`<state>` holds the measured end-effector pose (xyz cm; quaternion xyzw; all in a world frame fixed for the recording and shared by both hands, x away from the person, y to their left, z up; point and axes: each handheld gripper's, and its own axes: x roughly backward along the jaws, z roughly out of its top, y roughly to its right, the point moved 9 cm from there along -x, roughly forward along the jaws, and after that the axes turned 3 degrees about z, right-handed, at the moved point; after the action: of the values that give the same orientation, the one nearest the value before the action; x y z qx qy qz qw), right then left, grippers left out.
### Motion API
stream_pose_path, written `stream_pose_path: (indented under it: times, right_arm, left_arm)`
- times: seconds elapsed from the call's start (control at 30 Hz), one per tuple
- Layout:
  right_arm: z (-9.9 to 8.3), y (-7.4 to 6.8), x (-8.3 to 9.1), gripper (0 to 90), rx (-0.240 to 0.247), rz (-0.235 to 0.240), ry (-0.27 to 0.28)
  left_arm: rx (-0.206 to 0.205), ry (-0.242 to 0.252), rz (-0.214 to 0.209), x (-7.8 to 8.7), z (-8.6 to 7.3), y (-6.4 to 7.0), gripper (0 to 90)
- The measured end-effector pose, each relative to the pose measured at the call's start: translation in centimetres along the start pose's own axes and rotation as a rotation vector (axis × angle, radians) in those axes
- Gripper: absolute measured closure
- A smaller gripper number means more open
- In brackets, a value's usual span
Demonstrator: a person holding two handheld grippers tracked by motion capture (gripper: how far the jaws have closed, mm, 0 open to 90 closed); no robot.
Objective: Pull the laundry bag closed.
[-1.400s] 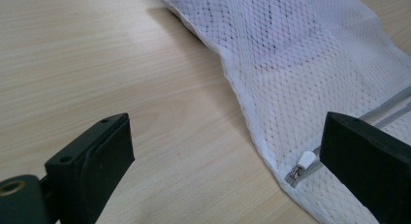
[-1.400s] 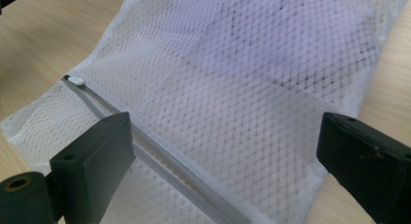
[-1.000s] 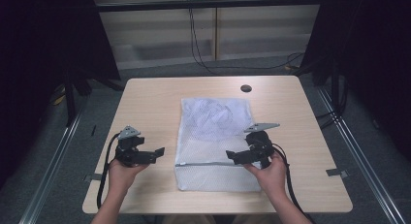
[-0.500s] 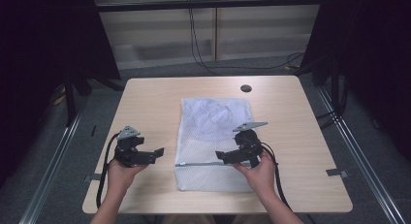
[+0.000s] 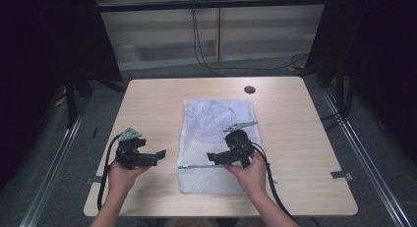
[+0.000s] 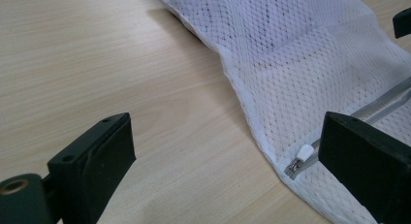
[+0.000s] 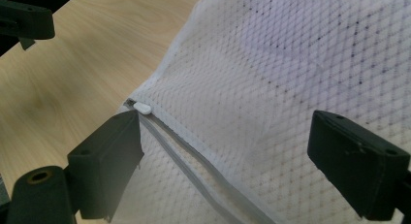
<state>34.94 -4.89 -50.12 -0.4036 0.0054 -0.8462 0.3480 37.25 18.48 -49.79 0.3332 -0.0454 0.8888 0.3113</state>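
A white mesh laundry bag (image 5: pixel 216 133) lies flat in the middle of the wooden table (image 5: pixel 147 104). A grey zipper (image 5: pixel 201 166) runs across its near part. My left gripper (image 5: pixel 160 154) hovers open over bare wood just left of the bag. In the left gripper view the white zipper pull (image 6: pixel 304 152) lies at the bag's edge, close to the right jaw. My right gripper (image 5: pixel 211 157) is open above the bag and points left along the zipper. In the right gripper view the zipper pull (image 7: pixel 142 107) sits just past the left jaw, with mesh (image 7: pixel 271 88) between the jaws.
A round black cable hole (image 5: pixel 250 89) sits near the table's far edge. Cables (image 5: pixel 201 45) hang behind the table, and dark curtains stand at both sides. Metal rails (image 5: pixel 359 153) run along the floor left and right.
My right gripper has moved left over the bag, toward the zipper's left end. The left gripper has stayed where it was.
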Motion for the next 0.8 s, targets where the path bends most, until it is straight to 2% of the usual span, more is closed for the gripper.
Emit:
stream_pose_path:
  times: [0.57,0.8]
  right_arm:
    - [0.3,-1.1,-1.9,15.3,-0.008,0.027,-0.023]
    - [0.5,-1.9,-2.7,19.4,-0.023,0.057,-0.029]
  left_arm:
    - [-0.010,0.000,-0.013,0.1,0.0,0.2,7.0]
    - [-0.005,0.001,-0.013,0.1,0.1,0.2,7.0]
